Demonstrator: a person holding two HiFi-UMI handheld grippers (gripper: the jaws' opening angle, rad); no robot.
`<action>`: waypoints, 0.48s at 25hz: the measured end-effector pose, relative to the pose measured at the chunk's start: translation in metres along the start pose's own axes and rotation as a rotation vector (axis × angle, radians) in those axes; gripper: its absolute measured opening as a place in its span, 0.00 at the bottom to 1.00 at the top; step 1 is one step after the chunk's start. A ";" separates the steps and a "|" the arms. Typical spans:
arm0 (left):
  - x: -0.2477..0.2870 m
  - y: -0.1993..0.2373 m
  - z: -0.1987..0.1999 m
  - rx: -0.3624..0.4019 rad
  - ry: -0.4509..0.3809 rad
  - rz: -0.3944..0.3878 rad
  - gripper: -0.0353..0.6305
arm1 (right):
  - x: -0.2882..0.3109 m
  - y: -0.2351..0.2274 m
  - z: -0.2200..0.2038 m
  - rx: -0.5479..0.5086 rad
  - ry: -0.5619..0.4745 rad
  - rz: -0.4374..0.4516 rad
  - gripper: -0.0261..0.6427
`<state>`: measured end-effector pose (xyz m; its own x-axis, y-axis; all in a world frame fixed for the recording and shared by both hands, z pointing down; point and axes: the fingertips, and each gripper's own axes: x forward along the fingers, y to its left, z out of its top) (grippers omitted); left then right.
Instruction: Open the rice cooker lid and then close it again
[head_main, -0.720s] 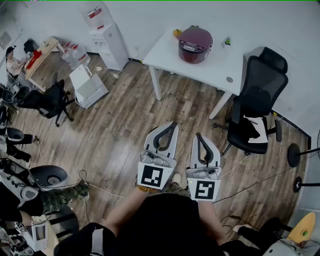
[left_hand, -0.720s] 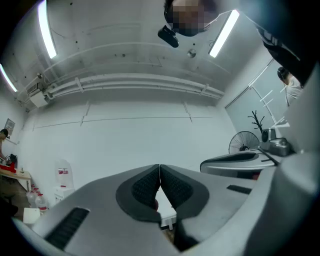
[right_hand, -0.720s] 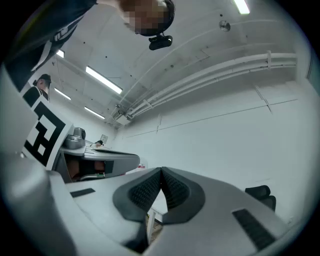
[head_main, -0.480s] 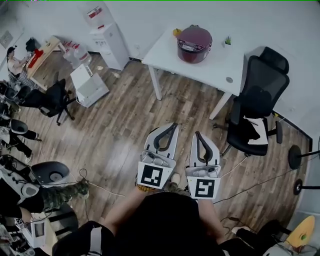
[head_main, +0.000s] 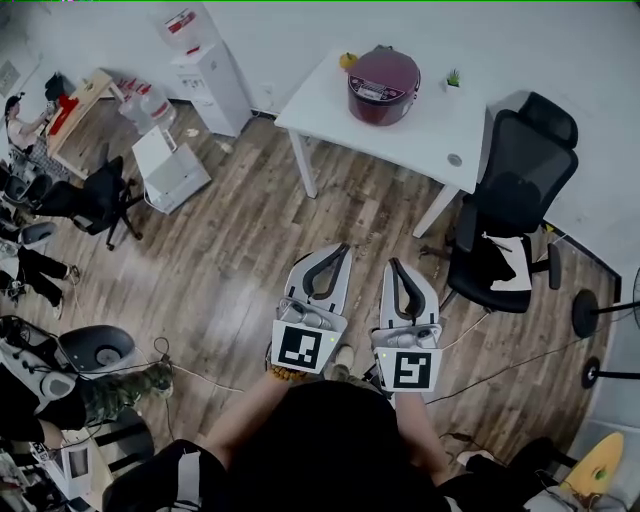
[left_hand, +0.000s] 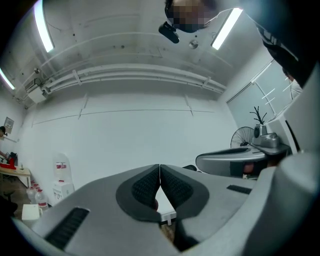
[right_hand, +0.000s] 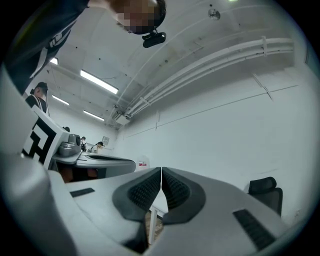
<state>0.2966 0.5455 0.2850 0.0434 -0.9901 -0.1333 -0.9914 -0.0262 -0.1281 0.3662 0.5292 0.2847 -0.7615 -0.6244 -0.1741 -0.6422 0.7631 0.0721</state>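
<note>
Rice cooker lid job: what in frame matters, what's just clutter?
Job:
- rice cooker, closed
- white table under it
- left hand-held gripper, shut, empty
- right hand-held gripper, shut, empty

Clutter:
- black office chair
- water dispenser
- small potted plant

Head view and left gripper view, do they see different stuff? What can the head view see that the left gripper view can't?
Only the head view shows the rice cooker from above, lid down, the little plant near it, and the marker cubes on the grippers. Only the left gripper view shows the ceiling lights and pipes, and the left gripper's pads pressed together up close. Both show the left gripper, shut and empty, the right gripper beside it, and the water dispenser.
</note>
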 end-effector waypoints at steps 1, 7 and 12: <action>0.005 0.003 -0.003 -0.009 -0.002 -0.004 0.09 | 0.004 -0.002 -0.002 -0.006 0.004 -0.006 0.08; 0.042 0.023 -0.013 -0.039 -0.023 -0.036 0.09 | 0.037 -0.017 -0.011 -0.036 0.031 -0.042 0.08; 0.079 0.040 -0.016 -0.060 -0.035 -0.061 0.09 | 0.066 -0.035 -0.024 -0.063 0.093 -0.055 0.08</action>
<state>0.2581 0.4639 0.2850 0.1067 -0.9811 -0.1612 -0.9924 -0.0951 -0.0785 0.3358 0.4573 0.2937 -0.7279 -0.6800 -0.0882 -0.6853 0.7171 0.1271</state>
